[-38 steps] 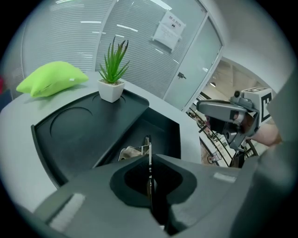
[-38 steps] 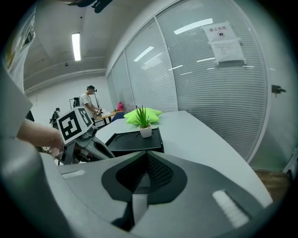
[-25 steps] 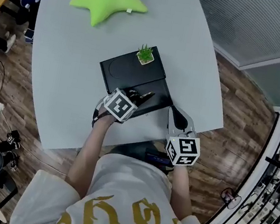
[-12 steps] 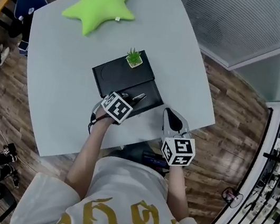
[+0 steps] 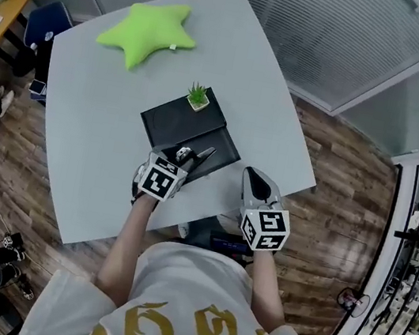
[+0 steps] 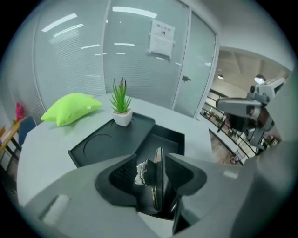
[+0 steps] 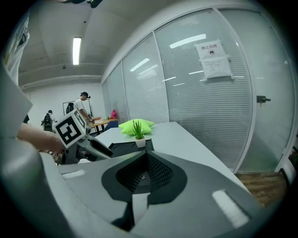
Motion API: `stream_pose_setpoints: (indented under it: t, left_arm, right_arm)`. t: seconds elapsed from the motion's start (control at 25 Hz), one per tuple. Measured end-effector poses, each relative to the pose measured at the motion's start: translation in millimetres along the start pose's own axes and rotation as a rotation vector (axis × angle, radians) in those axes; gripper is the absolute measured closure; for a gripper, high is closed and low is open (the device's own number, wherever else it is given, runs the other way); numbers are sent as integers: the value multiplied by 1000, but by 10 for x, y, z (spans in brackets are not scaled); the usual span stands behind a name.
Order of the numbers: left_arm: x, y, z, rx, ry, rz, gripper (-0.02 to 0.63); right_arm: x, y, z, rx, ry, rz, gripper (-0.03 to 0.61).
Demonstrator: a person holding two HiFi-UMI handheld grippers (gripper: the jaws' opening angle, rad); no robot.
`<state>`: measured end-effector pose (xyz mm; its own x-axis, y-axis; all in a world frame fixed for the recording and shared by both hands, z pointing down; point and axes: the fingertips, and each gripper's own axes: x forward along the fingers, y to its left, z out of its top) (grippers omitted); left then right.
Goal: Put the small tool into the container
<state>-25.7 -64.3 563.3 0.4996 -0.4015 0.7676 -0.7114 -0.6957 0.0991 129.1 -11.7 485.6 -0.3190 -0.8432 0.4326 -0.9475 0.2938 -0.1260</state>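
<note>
A black container (image 5: 188,127) lies on the grey table (image 5: 93,142), with a flat lidded half (image 6: 109,142) and an open compartment (image 6: 170,139). My left gripper (image 5: 194,154) is shut on the small tool (image 6: 157,179), a thin dark piece with a silver part, held upright just above the compartment's near end. In the left gripper view its jaws (image 6: 156,162) clamp the tool from both sides. My right gripper (image 5: 254,175) rests to the right of the container, near the table's front edge. It is shut with nothing in it (image 7: 148,160).
A small potted plant (image 5: 198,96) stands on the container's far corner. A green star pillow (image 5: 148,25) lies at the back of the table. Glass partitions run behind the table, and several people stand far off in the right gripper view.
The head view has shifted. My left gripper, still holding the tool, has drawn back slightly towards the person. The right gripper has barely moved.
</note>
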Motion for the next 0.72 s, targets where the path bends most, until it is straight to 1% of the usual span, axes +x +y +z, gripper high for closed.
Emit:
stream_pose_setpoints:
  t: [0.12, 0.2, 0.28, 0.36, 0.4, 0.44, 0.48, 0.56, 0.64, 0.68, 0.72]
  left_arm:
    - [-310, -62, 187, -108, -157, -50, 431]
    - [-515, -73, 298, -145, -244, -71, 431]
    - [-725, -83, 407, -152, -323, -74, 433]
    - [-945, -101, 529, -155, -415, -75, 464]
    - [-1051, -127, 593, -151, -466, -82, 493]
    - [-1149, -155, 649, -144, -515, -88, 497]
    - [-1232, -171, 688, -141, -556, -89, 528]
    - [-1360, -144, 715, -168, -614, -76, 554]
    - [-1477, -69, 712, -215, -659, -58, 611]
    - [-1518, -42, 695, -213, -662, -41, 612]
    - [-1535, -33, 667, -180, -647, -16, 612]
  right_arm:
    - [-45, 110, 106, -6, -38, -8, 555]
    - [-70, 219, 221, -15, -72, 2, 555]
    - [-94, 321, 340, -41, -100, 14, 555]
    - [-127, 386, 455, -73, -122, 17, 555]
    - [-153, 405, 509, -83, -134, 18, 555]
    - [-182, 422, 558, -87, -148, 22, 555]
    - [-209, 443, 596, -89, -161, 29, 555]
    - [-239, 485, 640, -103, -173, 37, 555]
    - [-248, 526, 672, -120, -172, 34, 555]
    - [-254, 551, 690, -125, -173, 34, 555]
    - [-262, 577, 704, -127, -175, 35, 555]
